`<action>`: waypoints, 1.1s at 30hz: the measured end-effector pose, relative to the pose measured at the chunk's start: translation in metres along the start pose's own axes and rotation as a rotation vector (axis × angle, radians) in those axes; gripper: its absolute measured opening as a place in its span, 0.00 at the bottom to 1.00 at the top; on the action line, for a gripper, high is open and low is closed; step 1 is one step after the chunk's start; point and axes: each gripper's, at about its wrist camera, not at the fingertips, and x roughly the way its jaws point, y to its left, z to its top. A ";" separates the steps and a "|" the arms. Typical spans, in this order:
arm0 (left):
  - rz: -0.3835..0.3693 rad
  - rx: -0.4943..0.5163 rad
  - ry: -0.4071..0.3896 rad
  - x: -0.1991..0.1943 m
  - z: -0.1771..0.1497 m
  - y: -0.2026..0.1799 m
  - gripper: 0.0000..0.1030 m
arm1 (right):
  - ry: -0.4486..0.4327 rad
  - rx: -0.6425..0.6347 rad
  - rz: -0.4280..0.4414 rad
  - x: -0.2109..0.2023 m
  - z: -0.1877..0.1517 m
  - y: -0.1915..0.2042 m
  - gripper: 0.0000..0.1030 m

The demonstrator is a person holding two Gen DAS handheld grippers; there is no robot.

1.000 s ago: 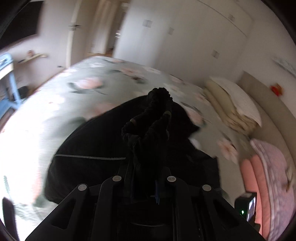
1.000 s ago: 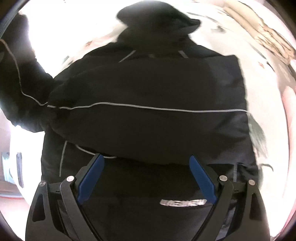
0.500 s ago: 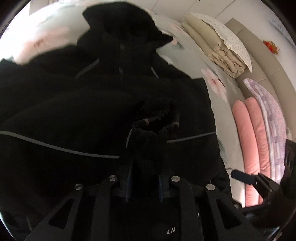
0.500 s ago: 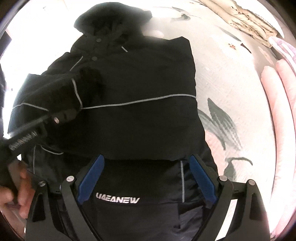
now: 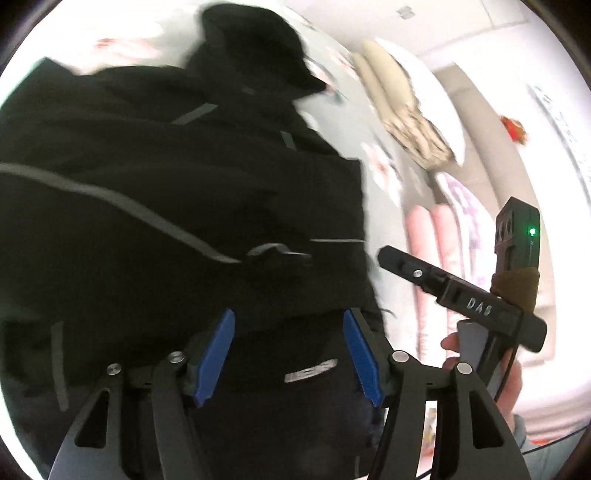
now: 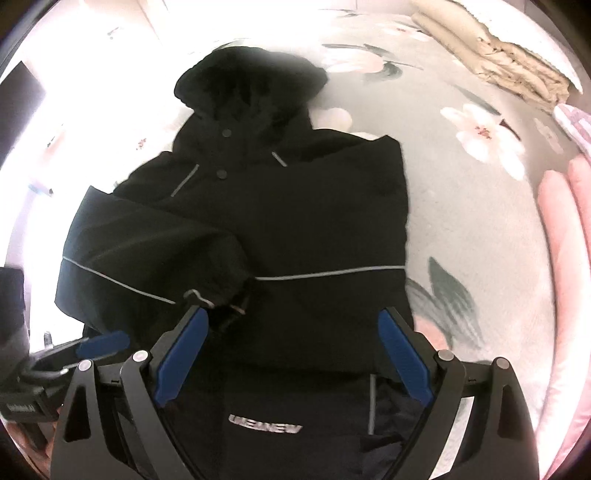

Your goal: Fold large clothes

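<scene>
A black hooded jacket (image 6: 288, 221) with thin grey piping lies flat on a flowered bedspread (image 6: 480, 221), hood at the far end. Its left sleeve (image 6: 155, 258) is folded across the chest, cuff near the middle. It also shows in the left wrist view (image 5: 166, 192). My left gripper (image 5: 288, 354) is open and empty above the jacket's lower part. My right gripper (image 6: 291, 354) is open and empty over the hem, near the white logo (image 6: 264, 429). The right gripper's finger (image 5: 413, 267) shows in the left wrist view, the left gripper's blue pad (image 6: 103, 341) in the right wrist view.
Folded beige bedding (image 6: 509, 66) lies at the far right of the bed. Pink pillows (image 6: 565, 258) lie along the right side. White wardrobes stand behind the bed in the left wrist view (image 5: 443, 22).
My left gripper carried the sleeve cuff across the jacket, let it go and opened. The sleeve now lies folded over the chest. The right gripper drew back a little, still open.
</scene>
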 end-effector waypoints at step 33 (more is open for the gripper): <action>0.526 0.230 -0.033 0.031 0.042 0.056 0.59 | 0.059 0.025 -0.204 0.066 0.027 -0.040 0.30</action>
